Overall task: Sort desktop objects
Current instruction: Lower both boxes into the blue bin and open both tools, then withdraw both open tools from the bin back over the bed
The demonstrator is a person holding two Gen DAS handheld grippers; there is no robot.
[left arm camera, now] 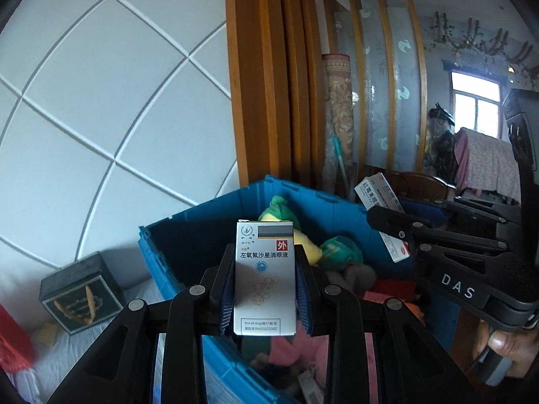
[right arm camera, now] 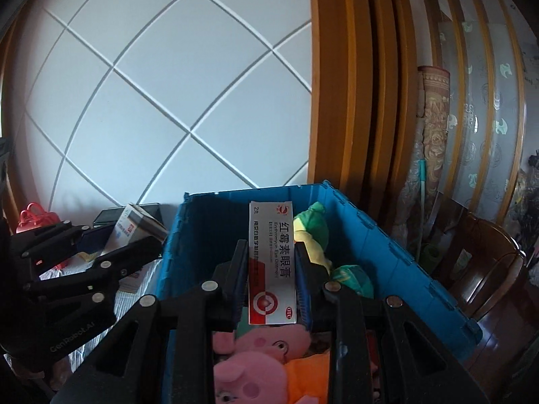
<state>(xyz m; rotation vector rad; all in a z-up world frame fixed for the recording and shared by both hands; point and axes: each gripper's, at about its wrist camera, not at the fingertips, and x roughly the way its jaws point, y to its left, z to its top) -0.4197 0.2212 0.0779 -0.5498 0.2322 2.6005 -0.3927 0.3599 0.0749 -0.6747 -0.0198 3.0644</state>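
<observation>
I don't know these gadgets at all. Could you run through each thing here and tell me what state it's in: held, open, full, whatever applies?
Left gripper: shut on the eye-drop box.
Eye-drop box: held upright over the bin.
Right gripper: shut on the eye-ointment box.
Eye-ointment box: held upright over the bin.
Blue bin: open, no lid on it, partly filled with plush toys.
Pink plush pig: lying inside the bin.
Green and yellow plush toy: leaning in the bin's far corner.

Your left hand-held gripper [left arm camera: 264,289] is black; its box [left arm camera: 265,279] white, grey-striped. Beyond sits a blue crate [right arm camera: 387,245]. The right one's box [right arm camera: 272,266] is white and red.
</observation>
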